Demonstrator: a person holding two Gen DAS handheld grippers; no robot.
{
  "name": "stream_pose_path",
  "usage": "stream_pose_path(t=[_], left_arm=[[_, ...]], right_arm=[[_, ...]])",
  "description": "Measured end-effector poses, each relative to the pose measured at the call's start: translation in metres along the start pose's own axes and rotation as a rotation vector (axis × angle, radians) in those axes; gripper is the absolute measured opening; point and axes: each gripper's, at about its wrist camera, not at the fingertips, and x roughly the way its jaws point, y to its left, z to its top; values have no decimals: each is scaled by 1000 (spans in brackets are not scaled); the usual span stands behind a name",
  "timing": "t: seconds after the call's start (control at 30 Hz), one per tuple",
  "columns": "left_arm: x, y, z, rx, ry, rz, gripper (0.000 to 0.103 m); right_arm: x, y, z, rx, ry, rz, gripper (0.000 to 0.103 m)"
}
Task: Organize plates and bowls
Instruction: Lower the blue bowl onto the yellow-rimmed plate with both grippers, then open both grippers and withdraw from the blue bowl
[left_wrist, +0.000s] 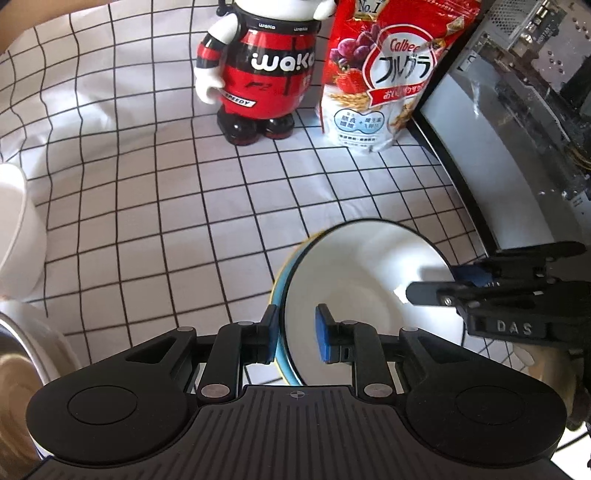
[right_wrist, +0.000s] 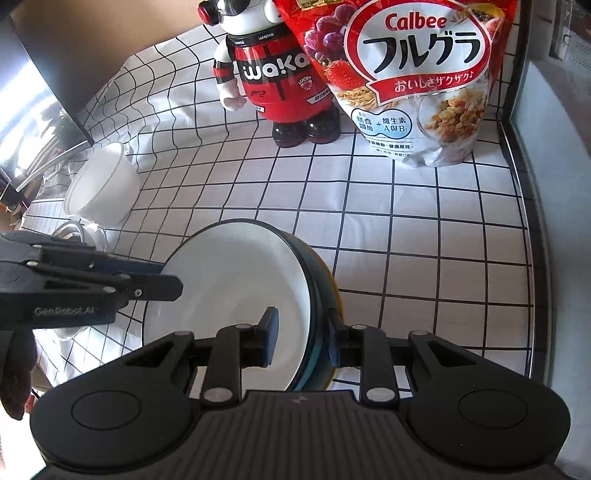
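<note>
A bowl (left_wrist: 362, 266), white inside with a blue outside and a yellow band below, sits on the checked cloth between both grippers. My left gripper (left_wrist: 297, 334) straddles its near left rim: the outer pad lies against the blue wall and the inner pad is inside the bowl. From the right wrist view the same bowl (right_wrist: 229, 273) has my right gripper (right_wrist: 303, 332) shut across its right rim, one pad inside and one outside. Each gripper also shows in the other's view: the right gripper (left_wrist: 443, 284) at the bowl's far rim, the left gripper (right_wrist: 166, 277) at its left rim.
A white cup (right_wrist: 99, 184) lies tipped at the left, with a glass item (right_wrist: 74, 236) in front of it. A metal bowl (left_wrist: 22, 369) is at the near left. A red toy figure (left_wrist: 258, 74) and a cereal bag (left_wrist: 376, 74) stand behind. A black-edged panel (left_wrist: 480, 166) borders the right.
</note>
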Motion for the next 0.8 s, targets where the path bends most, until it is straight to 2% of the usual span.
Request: stream_pose_path(t=[0.3,0.53,0.63,0.8], left_arm=[[4,-3,2,12,0,7,27],[3,-3,-2,11,-8,12,26],[2,-2,-3,7,-4,6,25],[-4,-1,-6,1,-13,1,24]], right_arm=[[-2,-1,-3,11,-7,4,27],[-2,0,-4,16,-18,-4,27],[-8,-2,-5,24,-60,-14,28],[-11,-10,-2,39,-99,-74,39]])
